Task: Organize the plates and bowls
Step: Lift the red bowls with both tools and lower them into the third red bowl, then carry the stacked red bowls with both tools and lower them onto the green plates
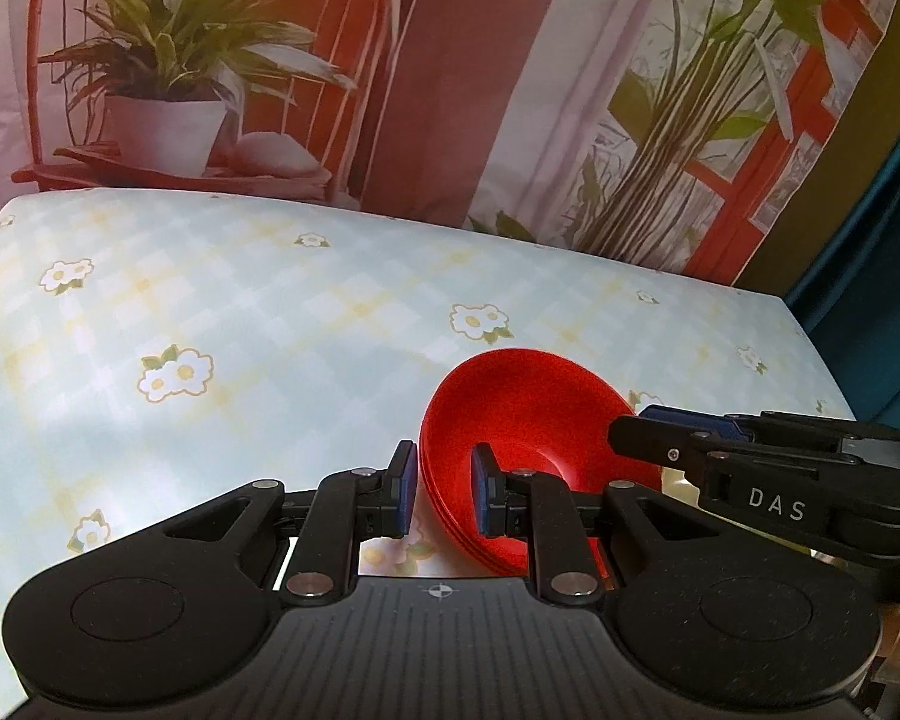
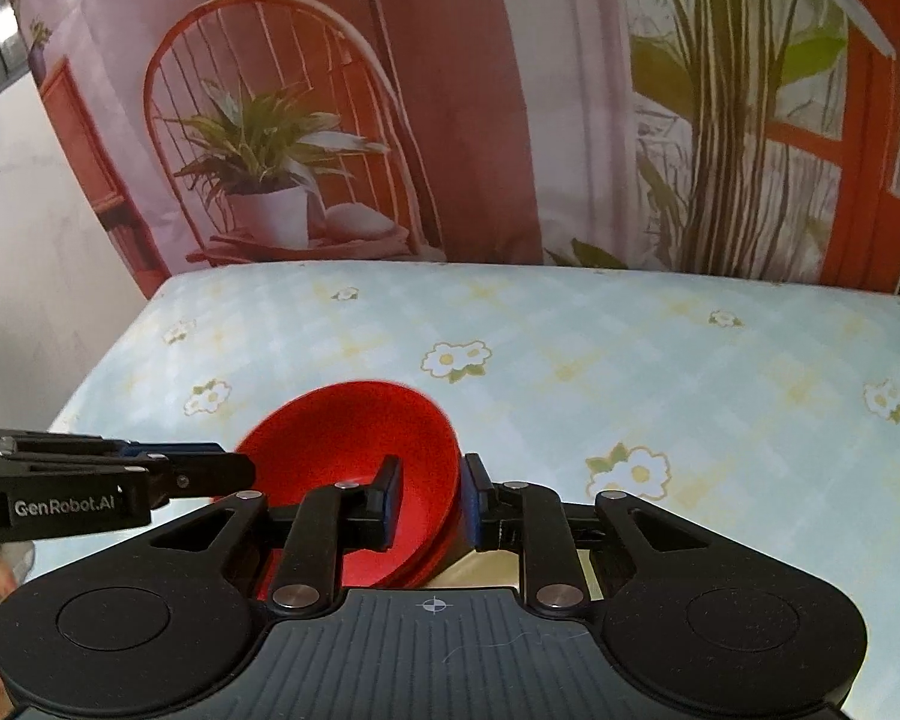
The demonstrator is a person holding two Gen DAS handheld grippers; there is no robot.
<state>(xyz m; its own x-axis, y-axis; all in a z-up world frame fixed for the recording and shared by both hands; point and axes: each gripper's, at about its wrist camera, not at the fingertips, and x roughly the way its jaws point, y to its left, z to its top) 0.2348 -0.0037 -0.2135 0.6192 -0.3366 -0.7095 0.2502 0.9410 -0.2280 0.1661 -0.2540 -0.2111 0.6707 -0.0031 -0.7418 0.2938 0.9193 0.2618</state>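
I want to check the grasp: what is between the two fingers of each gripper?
In both wrist views it is the rim of the stacked red bowls: the left gripper holds the left rim, the right gripper the right rim.

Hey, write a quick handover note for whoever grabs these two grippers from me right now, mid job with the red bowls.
Left hand-held gripper: clamped on the left rim of the stack of red bowls.
Right hand-held gripper: clamped on the stack's opposite rim.
Stack: nested, tilted, low over the near edge of the floral tablecloth; contact with it unclear.
Done: bowls nested together.
Left: set the stack flat, release both. No plates in view.
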